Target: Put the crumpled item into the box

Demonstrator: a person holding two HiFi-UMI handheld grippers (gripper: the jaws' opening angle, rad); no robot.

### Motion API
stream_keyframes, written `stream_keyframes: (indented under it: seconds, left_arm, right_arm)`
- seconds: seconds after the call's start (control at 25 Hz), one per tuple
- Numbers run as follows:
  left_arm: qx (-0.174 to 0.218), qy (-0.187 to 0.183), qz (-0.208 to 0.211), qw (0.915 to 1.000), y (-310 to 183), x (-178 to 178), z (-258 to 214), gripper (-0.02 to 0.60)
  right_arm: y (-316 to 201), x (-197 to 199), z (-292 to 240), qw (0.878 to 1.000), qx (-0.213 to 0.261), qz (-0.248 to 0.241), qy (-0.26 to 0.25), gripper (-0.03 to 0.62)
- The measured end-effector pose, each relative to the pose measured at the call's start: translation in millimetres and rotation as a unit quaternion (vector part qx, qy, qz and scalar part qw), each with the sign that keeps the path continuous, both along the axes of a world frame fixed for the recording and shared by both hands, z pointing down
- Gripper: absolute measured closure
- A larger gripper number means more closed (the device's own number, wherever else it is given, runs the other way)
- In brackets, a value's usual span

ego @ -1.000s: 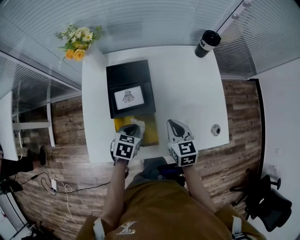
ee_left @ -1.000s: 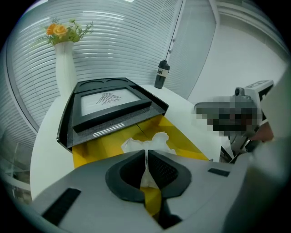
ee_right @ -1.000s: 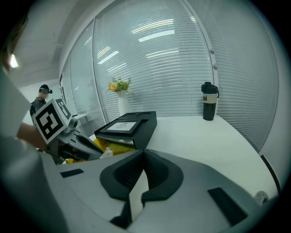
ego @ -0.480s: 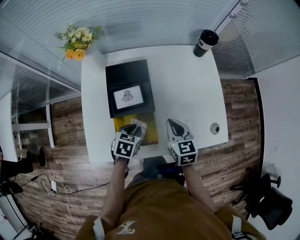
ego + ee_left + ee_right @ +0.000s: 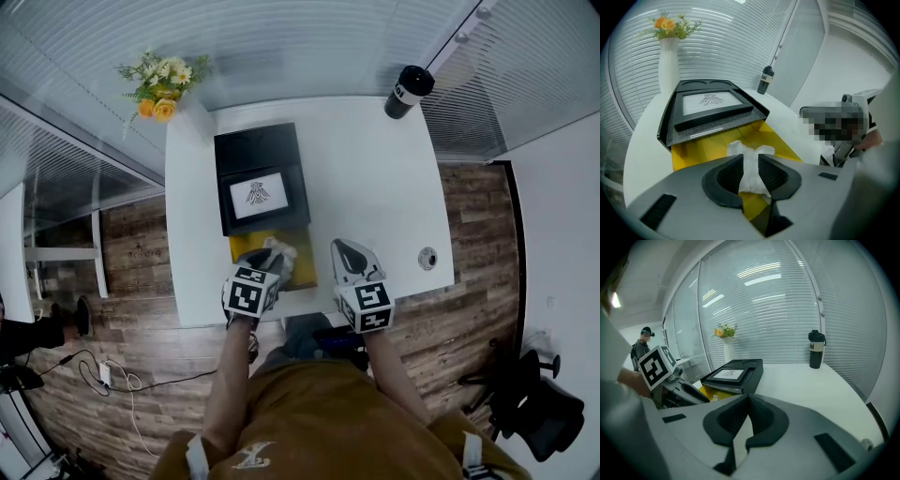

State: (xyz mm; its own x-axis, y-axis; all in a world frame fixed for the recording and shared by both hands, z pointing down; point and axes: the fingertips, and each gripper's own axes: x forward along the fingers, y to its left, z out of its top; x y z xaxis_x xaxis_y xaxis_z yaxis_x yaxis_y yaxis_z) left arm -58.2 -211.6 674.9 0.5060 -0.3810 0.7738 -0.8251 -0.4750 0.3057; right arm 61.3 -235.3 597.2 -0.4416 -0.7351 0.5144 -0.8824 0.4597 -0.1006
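Note:
A crumpled white paper wad is pinched between the jaws of my left gripper, which is shut on it. The wad hangs over the yellow inside of the open box, just in front of its black lid with a framed picture. From the head view the left gripper and the wad are above the box's yellow part. My right gripper hovers beside the box's right edge over the white table, shut with nothing in it.
A white vase of yellow flowers stands at the table's far left corner, a black bottle at the far right. A round cable port sits near the right edge. A person stands behind glass.
My left gripper has edged slightly forward with the wad over the yellow part of the box. The right gripper has hardly moved.

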Motion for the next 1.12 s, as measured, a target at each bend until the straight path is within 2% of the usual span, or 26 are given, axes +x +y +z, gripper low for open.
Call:
stream_keyframes:
  seconds: [0.28,0.6,0.84,1.0,1.12]
  left_arm:
    - [0.040,0.004,-0.027,0.9988,-8.0,-10.4,-18.9,0.513]
    - [0.100,0.003,-0.056,0.9934,-11.0,-21.3,-53.0,0.552]
    - [0.165,0.024,-0.069,0.9835,-5.7,-26.4,-89.0,0.557]
    - [0.189,0.045,-0.089,0.9769,0.3,-30.9,-110.4,0.557]
    - [0.217,0.039,-0.091,0.9712,6.1,-37.0,-125.4,0.557]
  right_arm:
    - [1.3,-7.6,-10.7,1.000,0.012,-0.010,0.003,0.582]
    - [8.0,-16.5,-32.5,0.999,0.040,-0.030,0.009,0.582]
    - [18.7,-25.7,-50.7,0.997,0.061,-0.043,0.006,0.582]
    - [28.0,-28.9,-61.8,0.996,0.075,-0.049,0.006,0.582]
    - [34.5,-30.3,-69.0,0.995,0.086,-0.051,0.008,0.582]
